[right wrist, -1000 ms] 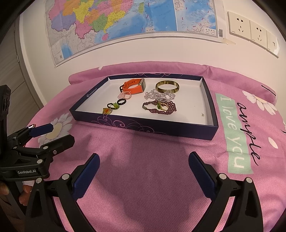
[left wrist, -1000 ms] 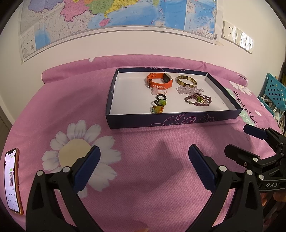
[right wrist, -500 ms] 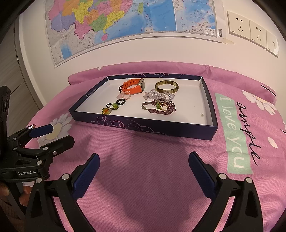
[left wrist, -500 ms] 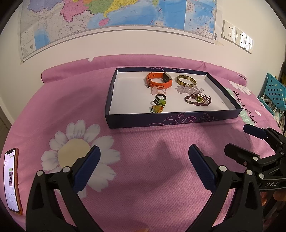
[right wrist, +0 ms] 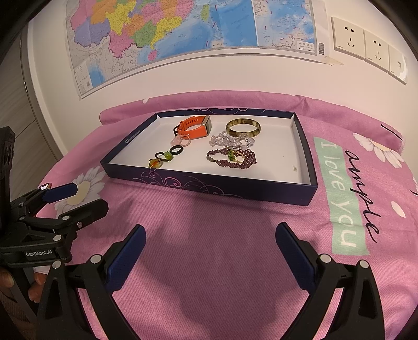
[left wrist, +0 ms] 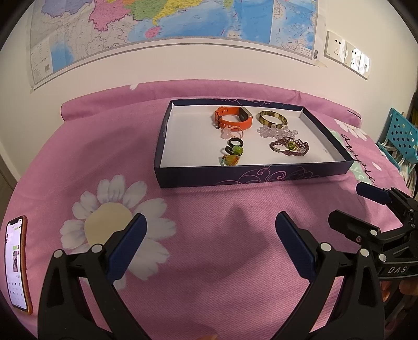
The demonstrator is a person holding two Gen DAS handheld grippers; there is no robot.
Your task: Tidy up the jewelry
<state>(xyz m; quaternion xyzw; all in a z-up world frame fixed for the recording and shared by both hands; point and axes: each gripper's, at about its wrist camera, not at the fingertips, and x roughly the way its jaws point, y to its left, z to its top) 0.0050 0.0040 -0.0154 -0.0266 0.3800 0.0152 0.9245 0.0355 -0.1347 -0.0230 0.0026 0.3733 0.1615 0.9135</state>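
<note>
Since 1 s ago the left-wrist view has drifted a little: the box sits slightly lower and further left in frame, phone edged up; jewelry itself hasn't shifted.

Largest first: pink flower-print bedspread (left wrist: 209,235) covers the bed, w/ a white daisy print near the left gripper and a mint "I love you" patch (right wrist: 339,193) on the right side. A colourful paper wall map (left wrist: 183,23) hangs on the wall behind, white wall sockets (right wrist: 365,39) beside it.

Shallow dark-navy cardboard box w/ white inside (left wrist: 261,175) lies on the bedspread, well ahead of both grippers. All jewelry is inside it, in two rough columns.

Left gripper (left wrist: 209,238) hovers over the bedspread, blue-padded fingers (left wrist: 125,248) wide apart, nothing between them. Right gripper (right wrist: 209,248) likewise: fingers apart, empty, near the box's front wall.

Orange-cased smartphone (left wrist: 15,264), screen lit, lies at the far left of the bedspread.

In the box, back row: orange rubber watch band (left wrist: 233,119), and just beside it a brown-olive marbled bangle (left wrist: 271,119). In front of the bangle, touching it, a clear crystal bead bracelet (left wrist: 277,132); then a dark purple beaded bracelet w/ green stone (left wrist: 290,147). In front of the watch band: pale pink ring (left wrist: 232,133), black ring (left wrist: 235,143), green-stone ring (left wrist: 236,150) touching the black one, and an orange-green glass ring (left wrist: 230,160) nearest the front wall.
</note>
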